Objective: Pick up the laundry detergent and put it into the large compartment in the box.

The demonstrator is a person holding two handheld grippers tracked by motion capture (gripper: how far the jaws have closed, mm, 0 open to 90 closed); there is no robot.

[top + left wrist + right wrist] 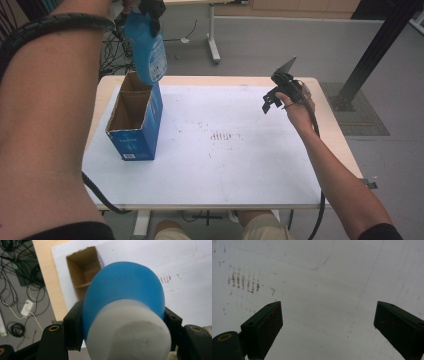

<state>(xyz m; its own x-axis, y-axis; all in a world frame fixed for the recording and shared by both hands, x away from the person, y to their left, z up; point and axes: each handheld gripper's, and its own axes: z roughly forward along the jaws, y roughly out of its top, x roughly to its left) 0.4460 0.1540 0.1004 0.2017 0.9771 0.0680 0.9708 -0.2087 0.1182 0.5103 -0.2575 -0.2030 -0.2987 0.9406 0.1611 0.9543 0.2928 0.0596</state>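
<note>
A: Left gripper [150,9] clenched on a blue bottle [147,47], white cap [128,332] toward the camera. Jaws pressing both flanks of the bottle, plainly so in the left gripper view.

B: And where, relative to the box [134,117]?

A: Held in the air above the box's far end, lower end just over the rim in the high view. Hanging roughly upright, slightly tilted. Not touching the cardboard, as far as can be told.

B: Box itself?

A: Standing on the white mat [240,150] near the table's left edge, top open, flaps up. Divided inside by a cardboard partition [82,285]; both compartments looking empty from above, though the bottoms partly in shadow.

B: Right gripper [274,97]?

A: Released. Jaws wide apart over bare mat, nothing between them, well away from the box. Idle, by the look of it.

B: So how far along?

A: Hard to call the direction from one moment: either lifted out or about to go in. Either way, grasp secured, bottle clear of the box, nothing set down yet on the mat. Remaining, probably: lowering into a compartment or carrying across and placing on the table, then letting go.

B: Risks?

A: Catching a flap on the way down; slipping, given the smooth plastic.
</note>
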